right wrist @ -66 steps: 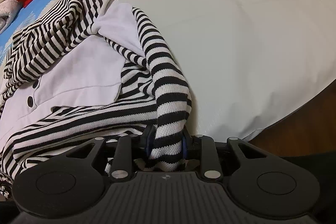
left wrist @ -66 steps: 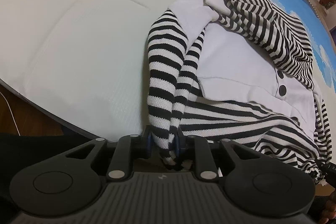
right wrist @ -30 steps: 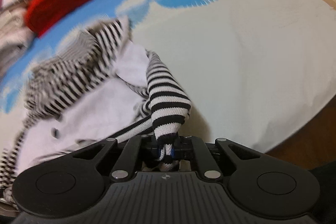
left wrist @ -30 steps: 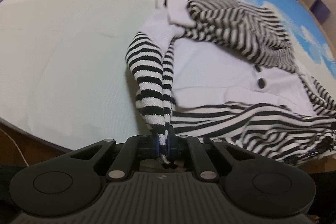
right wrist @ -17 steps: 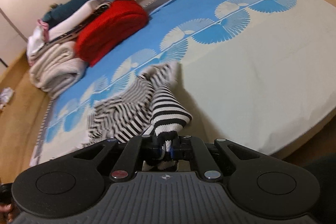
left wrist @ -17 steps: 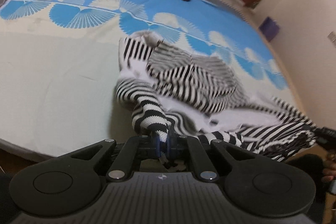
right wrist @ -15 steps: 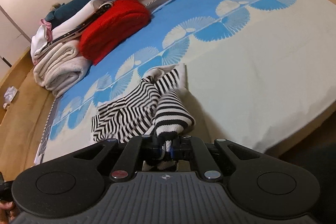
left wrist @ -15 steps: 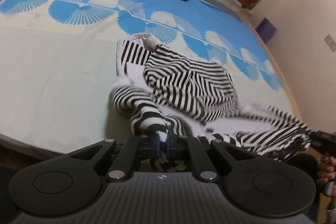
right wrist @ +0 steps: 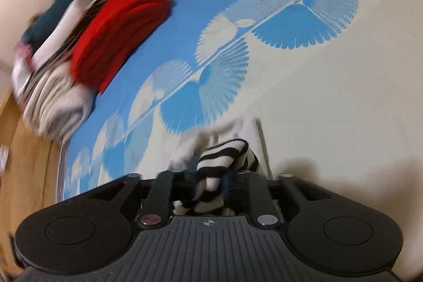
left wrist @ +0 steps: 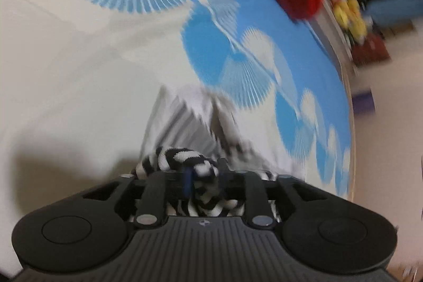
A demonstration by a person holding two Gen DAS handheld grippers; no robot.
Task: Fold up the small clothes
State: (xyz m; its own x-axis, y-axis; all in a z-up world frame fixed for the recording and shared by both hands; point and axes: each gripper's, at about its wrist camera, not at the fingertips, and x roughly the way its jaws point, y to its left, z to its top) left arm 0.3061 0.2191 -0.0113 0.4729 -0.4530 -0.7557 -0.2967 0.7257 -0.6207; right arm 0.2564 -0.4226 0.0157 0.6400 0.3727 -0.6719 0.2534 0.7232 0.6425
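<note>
both tongs pinch bunched fabric: left gripper (left wrist: 203, 177) and right gripper (right wrist: 211, 183) each clamp the black-and-white striped garment (left wrist: 185, 128), blurred above the bedsheet (left wrist: 66, 70).

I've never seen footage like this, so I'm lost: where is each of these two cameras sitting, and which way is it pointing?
Left wrist view: rides on the left gripper, looking forward along its fingers at the striped garment clamped between them, across the blue-and-cream bed cover; only the gripper body shows.
Right wrist view: rides on the right gripper, likewise shut on striped fabric, facing a stack of folded laundry; only its gripper shows.
Shared: the garment, the bed cover and the red folded item; both are motion-blurred.
</note>
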